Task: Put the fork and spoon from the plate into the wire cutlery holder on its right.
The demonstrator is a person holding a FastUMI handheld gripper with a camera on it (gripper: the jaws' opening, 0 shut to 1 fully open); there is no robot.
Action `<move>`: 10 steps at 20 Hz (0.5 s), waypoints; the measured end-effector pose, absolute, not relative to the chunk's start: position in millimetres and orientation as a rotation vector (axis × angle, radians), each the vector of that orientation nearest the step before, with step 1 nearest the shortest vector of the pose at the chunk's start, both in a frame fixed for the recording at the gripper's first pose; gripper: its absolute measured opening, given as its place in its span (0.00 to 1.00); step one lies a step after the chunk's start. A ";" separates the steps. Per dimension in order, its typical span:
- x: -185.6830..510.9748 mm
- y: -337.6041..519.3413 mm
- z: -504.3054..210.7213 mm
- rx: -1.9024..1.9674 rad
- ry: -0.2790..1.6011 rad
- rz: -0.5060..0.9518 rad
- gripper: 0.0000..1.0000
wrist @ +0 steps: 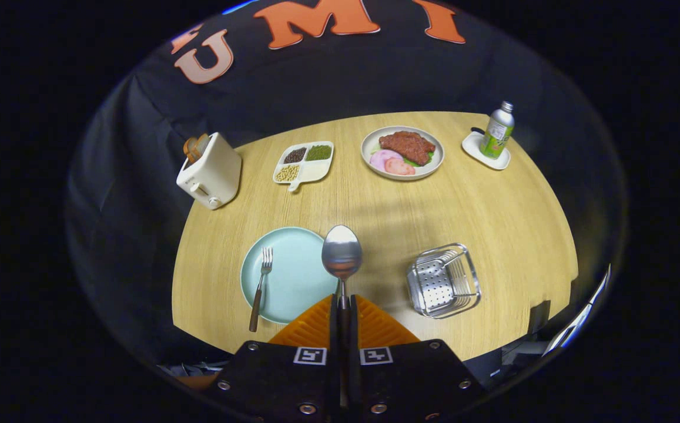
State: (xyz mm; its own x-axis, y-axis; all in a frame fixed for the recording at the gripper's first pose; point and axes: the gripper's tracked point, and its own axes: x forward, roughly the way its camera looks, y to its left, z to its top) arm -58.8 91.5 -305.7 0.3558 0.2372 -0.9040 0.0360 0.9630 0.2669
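Observation:
My gripper (342, 302) is shut on the spoon's handle, and the spoon (342, 255) sticks straight out ahead of the fingers, lifted above the table with its bowl over the right rim of the pale blue plate (295, 282). A fork (260, 286) with a brown handle lies on the plate's left side, tines pointing away from me. The wire cutlery holder (444, 280) stands on the table to the right of the plate and of my fingers, with nothing visible inside it.
Farther back on the round wooden table (492, 205) are a white toaster (210, 171) at the left, a divided tray of beans (305, 161), a plate of meat (402, 153), and a bottle (497, 130) on a white coaster at the right.

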 end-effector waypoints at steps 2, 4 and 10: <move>-65.8 65.7 -303.5 0.262 1.205 0.099 0.06; -72.6 35.3 -307.2 0.241 1.220 0.059 0.06; -88.1 -8.8 -336.6 0.134 1.317 0.087 0.06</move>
State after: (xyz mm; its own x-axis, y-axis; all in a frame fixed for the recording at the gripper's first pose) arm -88.1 -8.8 -336.6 0.2492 0.1402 -0.9583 0.0123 0.9889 0.1479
